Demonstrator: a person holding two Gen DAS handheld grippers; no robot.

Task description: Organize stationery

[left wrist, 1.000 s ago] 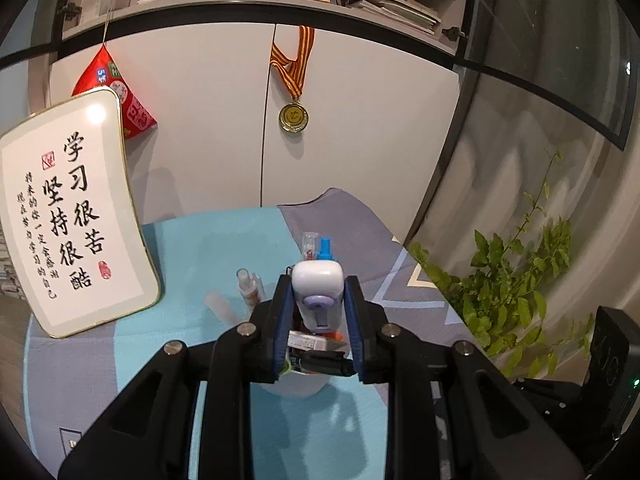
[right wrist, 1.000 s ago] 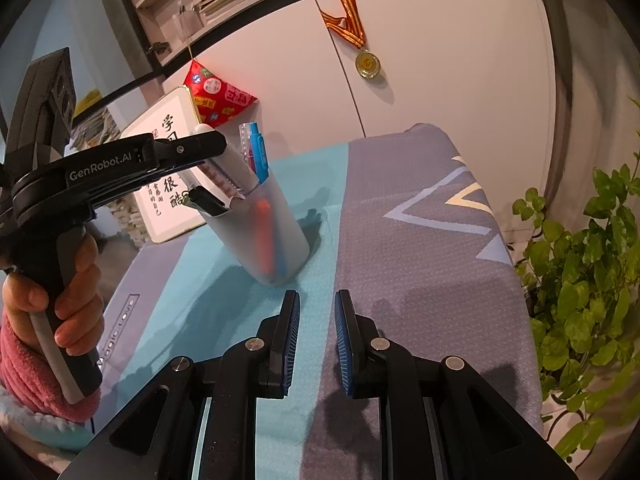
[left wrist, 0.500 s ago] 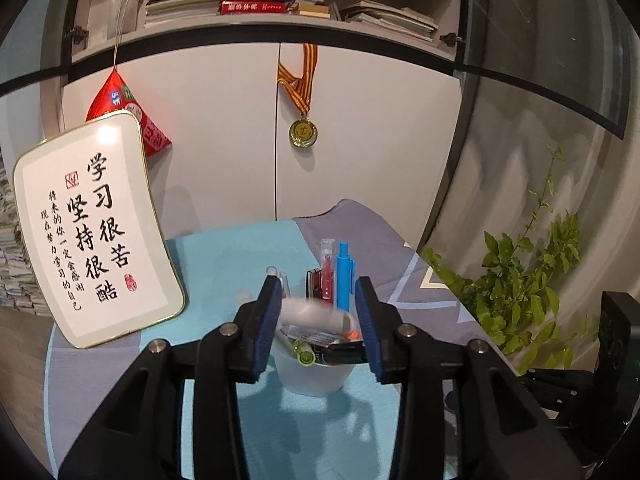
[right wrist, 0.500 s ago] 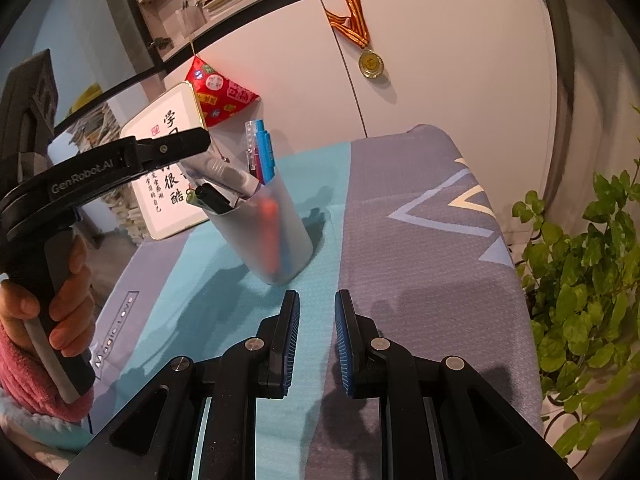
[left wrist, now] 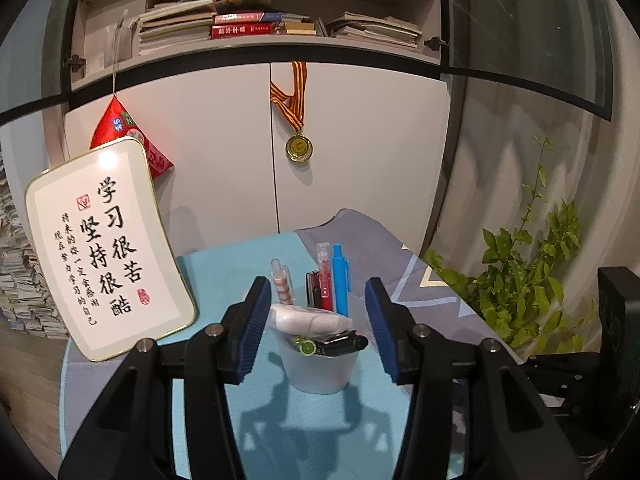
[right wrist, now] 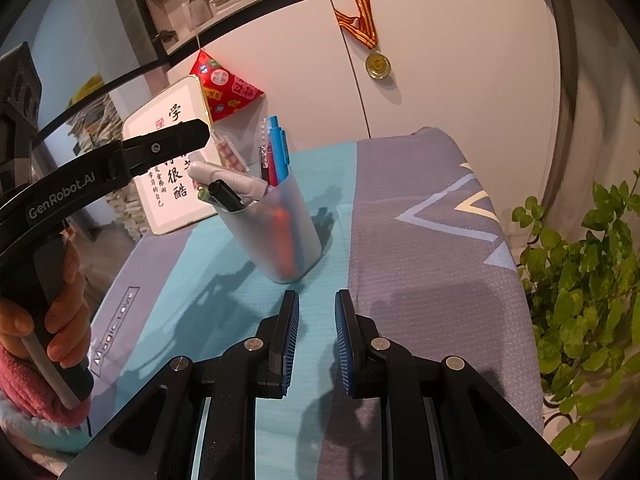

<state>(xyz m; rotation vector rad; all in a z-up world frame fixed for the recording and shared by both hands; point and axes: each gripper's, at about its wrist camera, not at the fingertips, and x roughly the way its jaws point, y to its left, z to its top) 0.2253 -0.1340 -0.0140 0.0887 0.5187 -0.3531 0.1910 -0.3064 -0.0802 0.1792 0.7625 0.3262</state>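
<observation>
A frosted pen cup point(left wrist: 320, 368) stands on the teal cloth, also in the right wrist view point(right wrist: 280, 236). It holds a blue pen point(left wrist: 340, 280), a red pen point(left wrist: 323, 276), a black marker point(left wrist: 340, 345) and a white correction-tape dispenser point(left wrist: 310, 318) lying across its rim point(right wrist: 228, 178). My left gripper point(left wrist: 316, 328) is open and empty, just in front of and above the cup. My right gripper point(right wrist: 316, 340) has a narrow gap, holds nothing, and hovers over the cloth in front of the cup.
A framed calligraphy board point(left wrist: 104, 248) leans at the left behind the cup. White cabinet doors point(left wrist: 360, 152) with a hanging medal point(left wrist: 298, 146) stand behind the table. A leafy plant point(left wrist: 528, 280) is off the table's right edge.
My left gripper opened, let the white dispenser go into the cup, and drew back and up. The right gripper stayed still.
</observation>
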